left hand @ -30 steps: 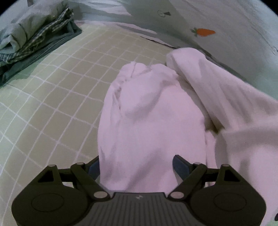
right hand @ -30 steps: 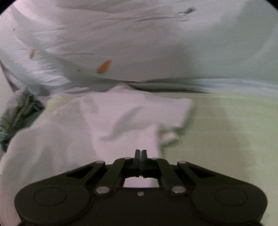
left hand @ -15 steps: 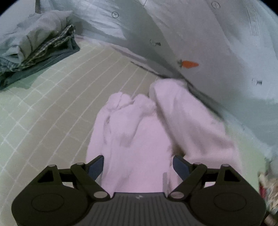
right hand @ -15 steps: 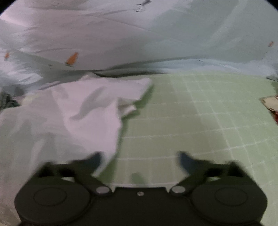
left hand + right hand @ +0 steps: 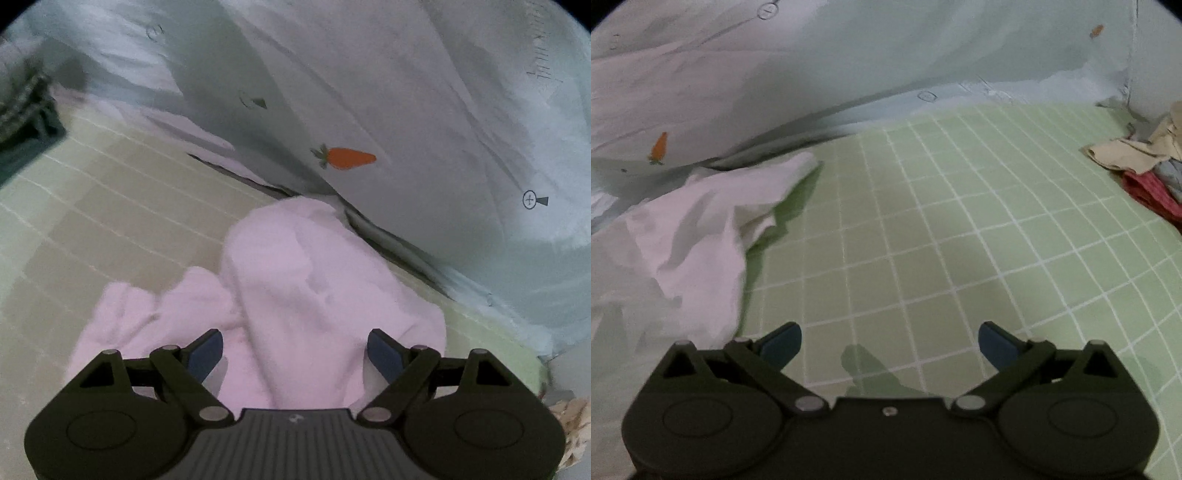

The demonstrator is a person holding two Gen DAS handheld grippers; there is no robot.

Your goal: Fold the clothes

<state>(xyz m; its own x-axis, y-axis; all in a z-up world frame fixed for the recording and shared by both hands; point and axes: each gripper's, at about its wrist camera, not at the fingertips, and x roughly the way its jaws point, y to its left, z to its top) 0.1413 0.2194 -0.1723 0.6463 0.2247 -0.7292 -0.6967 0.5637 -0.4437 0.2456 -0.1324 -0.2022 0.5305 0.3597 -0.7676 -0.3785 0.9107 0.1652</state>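
A pale pink garment [image 5: 295, 266] lies bunched on the green checked sheet [image 5: 92, 206], one rolled part running up toward the quilt. My left gripper [image 5: 295, 345] hovers over its near end. The jaws are wide and closing slightly, with pink cloth lying between the blue pads [image 5: 207, 349], which do not press it. In the right wrist view the same garment [image 5: 690, 229] sits crumpled at the left. My right gripper [image 5: 890, 338] is open over bare sheet [image 5: 960, 221], with nothing between its fingers.
A pale quilt with a carrot print [image 5: 406, 110] rises along the far side of the sheet. A dark folded stack [image 5: 22, 122] lies at the far left. A loose pile of beige and red clothes [image 5: 1145, 170] sits at the right edge.
My right gripper opened, let go of the pink garment and swung right over bare sheet. My left gripper shifted along the garment and now faces the quilt; the cloth looks more bunched.
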